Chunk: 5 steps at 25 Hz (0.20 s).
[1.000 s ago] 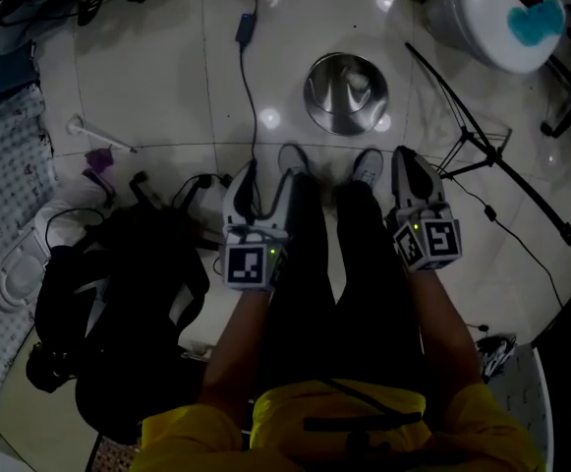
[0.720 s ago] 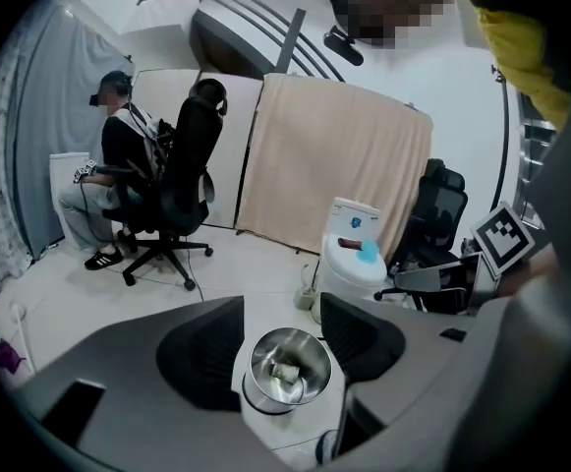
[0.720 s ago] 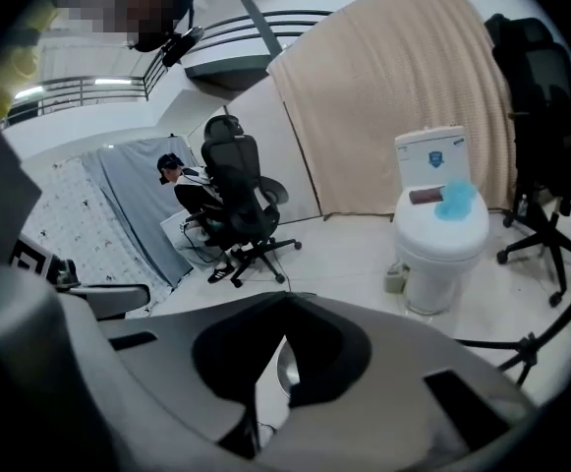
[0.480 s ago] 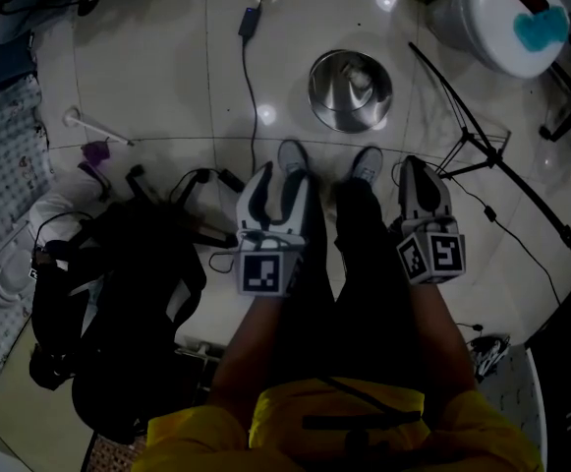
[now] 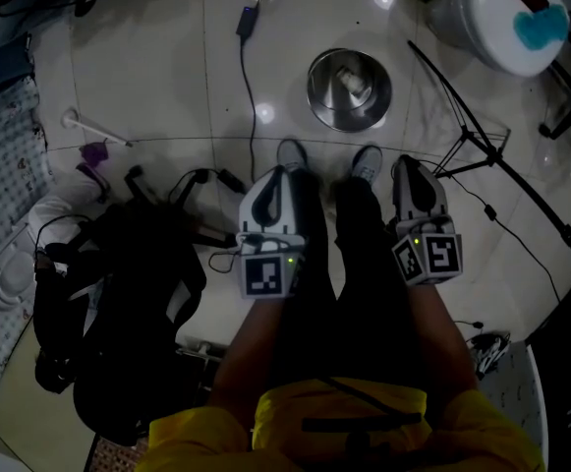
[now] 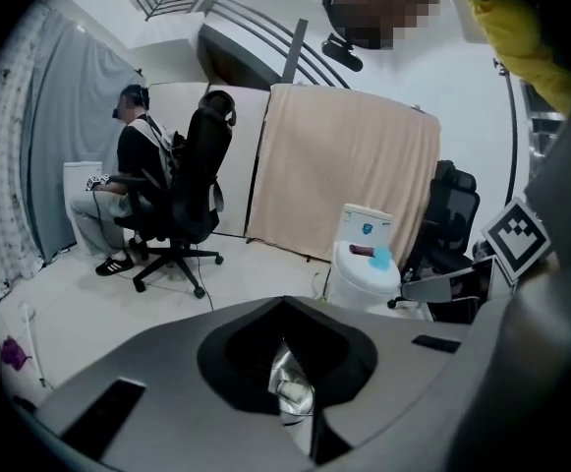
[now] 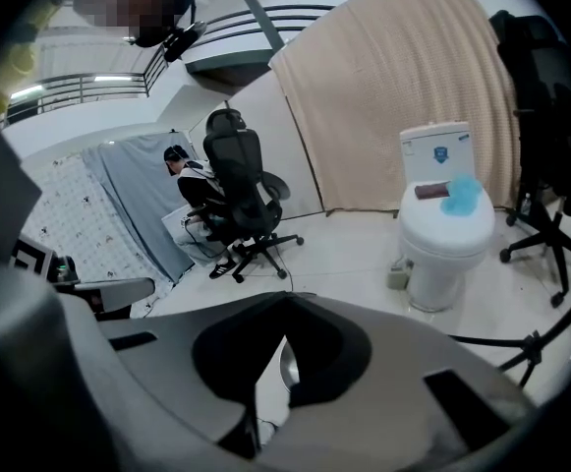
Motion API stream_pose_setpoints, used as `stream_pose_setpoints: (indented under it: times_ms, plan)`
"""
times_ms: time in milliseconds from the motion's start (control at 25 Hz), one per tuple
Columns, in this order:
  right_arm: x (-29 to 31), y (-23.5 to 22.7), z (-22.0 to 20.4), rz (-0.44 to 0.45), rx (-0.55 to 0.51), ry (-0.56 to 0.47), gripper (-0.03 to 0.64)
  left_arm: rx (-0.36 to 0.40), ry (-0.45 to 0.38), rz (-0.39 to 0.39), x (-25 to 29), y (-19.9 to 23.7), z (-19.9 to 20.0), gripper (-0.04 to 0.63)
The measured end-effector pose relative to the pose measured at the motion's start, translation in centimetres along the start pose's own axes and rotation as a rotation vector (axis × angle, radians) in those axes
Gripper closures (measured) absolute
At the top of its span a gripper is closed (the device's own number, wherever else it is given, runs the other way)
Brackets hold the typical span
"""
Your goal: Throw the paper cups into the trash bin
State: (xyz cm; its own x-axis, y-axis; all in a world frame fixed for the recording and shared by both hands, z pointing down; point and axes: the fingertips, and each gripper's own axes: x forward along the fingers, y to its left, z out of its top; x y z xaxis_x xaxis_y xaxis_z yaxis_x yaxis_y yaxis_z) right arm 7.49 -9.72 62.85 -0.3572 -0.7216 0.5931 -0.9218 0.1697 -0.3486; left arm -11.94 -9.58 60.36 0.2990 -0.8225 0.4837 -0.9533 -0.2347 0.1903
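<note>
The round metal trash bin (image 5: 349, 88) stands on the tiled floor just ahead of the person's shoes, and a pale cup-like shape lies inside it. My left gripper (image 5: 273, 175) hangs by the left leg, its jaws closed together with nothing between them. My right gripper (image 5: 409, 165) hangs by the right leg, also shut and empty. Below the closed tips of the left gripper (image 6: 285, 301) a slice of the shiny bin (image 6: 290, 391) shows in the left gripper view. Under the tips of the right gripper (image 7: 287, 297) part of the bin rim (image 7: 287, 364) is visible.
A black backpack (image 5: 133, 293) and cables lie at the left. A white toilet-like unit with a blue cloth (image 5: 506, 13) stands at the back right, with thin stand legs (image 5: 477, 141) beside it. A person sits on an office chair (image 6: 182, 190) before a beige curtain (image 6: 349, 180).
The left gripper's jaws, apart half a second ago, have closed with nothing in them. That gripper also shifted slightly right. The right gripper has barely moved.
</note>
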Motion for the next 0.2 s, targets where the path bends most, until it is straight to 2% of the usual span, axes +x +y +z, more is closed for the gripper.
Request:
stream_pose_setpoints:
  times_ms: [200]
  plan:
    - [0.23,0.04,-0.33,0.006,-0.006,0.01,0.614,0.01,0.012,0.011,0.05,-0.18,-0.46,0.595]
